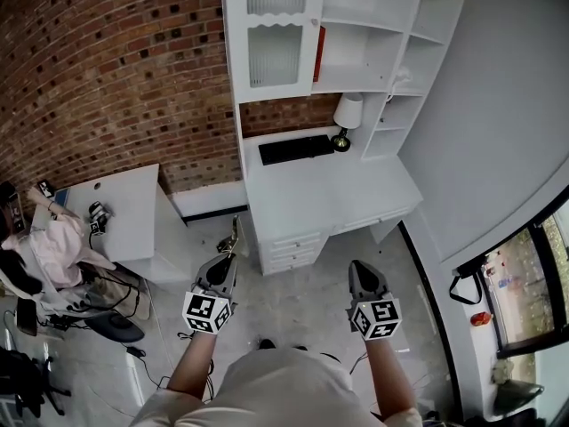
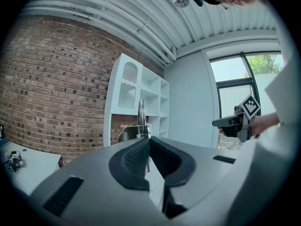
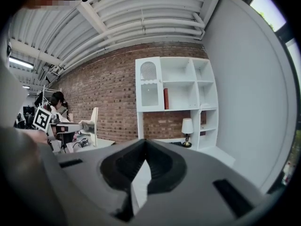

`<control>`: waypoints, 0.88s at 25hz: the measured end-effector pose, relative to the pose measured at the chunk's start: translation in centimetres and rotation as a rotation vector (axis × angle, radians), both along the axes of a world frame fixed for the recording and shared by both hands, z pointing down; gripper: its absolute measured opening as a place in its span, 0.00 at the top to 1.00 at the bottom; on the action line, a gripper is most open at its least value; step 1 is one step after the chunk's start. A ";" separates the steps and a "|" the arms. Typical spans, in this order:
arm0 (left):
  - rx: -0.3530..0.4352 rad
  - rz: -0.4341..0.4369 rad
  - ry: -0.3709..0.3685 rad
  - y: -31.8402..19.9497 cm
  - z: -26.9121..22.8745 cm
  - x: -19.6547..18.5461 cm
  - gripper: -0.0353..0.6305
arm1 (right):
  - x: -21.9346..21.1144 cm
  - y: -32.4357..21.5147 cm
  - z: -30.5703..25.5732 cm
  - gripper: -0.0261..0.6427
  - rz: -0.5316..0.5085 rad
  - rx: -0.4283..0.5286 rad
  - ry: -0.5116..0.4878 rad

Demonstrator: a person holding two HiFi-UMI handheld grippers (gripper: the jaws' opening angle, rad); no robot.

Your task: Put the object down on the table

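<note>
Nearest, the left gripper point(image 1: 228, 258), its cube showing square black-and-white markers, is clamped on a thin upright metal object point(image 2: 141, 114) held above the floor short of the white desk point(image 1: 356, 196), the right gripper point(image 1: 357, 265) is closed on nothing, and a brick wall point(image 1: 107, 69) stands beyond.

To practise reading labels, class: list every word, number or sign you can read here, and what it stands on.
No words or numbers can be read.
Cubes on the left gripper and right gripper: black-and-white square patterns, no letters.
Red book on the shelf: too small to read.
</note>
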State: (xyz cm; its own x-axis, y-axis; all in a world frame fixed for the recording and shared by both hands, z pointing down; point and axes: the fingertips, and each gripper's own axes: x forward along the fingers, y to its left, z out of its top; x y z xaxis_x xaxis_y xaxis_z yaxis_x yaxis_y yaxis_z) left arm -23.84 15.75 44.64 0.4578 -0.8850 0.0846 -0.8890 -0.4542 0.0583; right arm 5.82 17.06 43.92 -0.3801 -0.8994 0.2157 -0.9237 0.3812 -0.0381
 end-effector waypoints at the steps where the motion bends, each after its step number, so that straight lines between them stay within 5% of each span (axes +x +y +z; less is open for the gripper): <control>1: -0.001 0.003 0.001 -0.1 0.0 -0.3 0.95 | -0.3 -0.1 0.1 0.96 0.000 -0.003 0.002; 22: -0.014 0.035 0.011 -2.9 1.6 -3.4 0.95 | -4.2 -2.4 1.9 0.96 0.022 -0.028 0.017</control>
State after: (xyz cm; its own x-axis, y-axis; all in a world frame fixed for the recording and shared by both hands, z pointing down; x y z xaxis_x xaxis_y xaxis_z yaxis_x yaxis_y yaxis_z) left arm -27.27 12.87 46.27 0.4896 -0.8671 0.0917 -0.8717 -0.4843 0.0750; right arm 1.61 14.71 45.80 -0.3567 -0.9009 0.2473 -0.9323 0.3602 -0.0323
